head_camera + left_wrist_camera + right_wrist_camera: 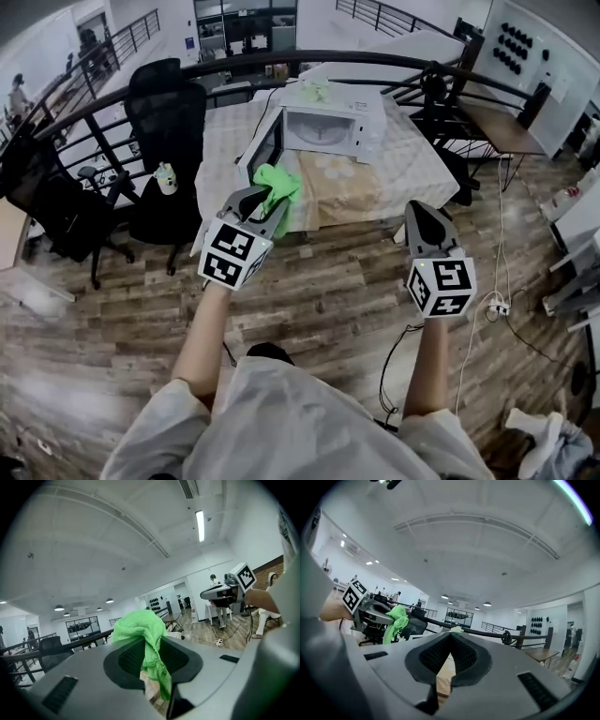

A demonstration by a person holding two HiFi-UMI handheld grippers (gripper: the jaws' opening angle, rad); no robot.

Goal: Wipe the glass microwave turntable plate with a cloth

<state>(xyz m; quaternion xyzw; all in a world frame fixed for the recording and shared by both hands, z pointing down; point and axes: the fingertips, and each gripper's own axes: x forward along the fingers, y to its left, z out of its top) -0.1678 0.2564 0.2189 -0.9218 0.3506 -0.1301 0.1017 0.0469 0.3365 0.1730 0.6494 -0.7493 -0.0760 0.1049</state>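
Left hand-held gripper (151,643) pinching crumpled bright green cloth (139,624), right hand-held gripper (450,637) pressed together, empty

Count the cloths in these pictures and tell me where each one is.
2. A bright green cloth is clamped in the left tool; a paler cloth lies on top of the microwave. Others may be hidden.

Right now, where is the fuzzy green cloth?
In the head view, the fuzzy green cloth is on the left, pinched in the left gripper, on the near side of the open white microwave.
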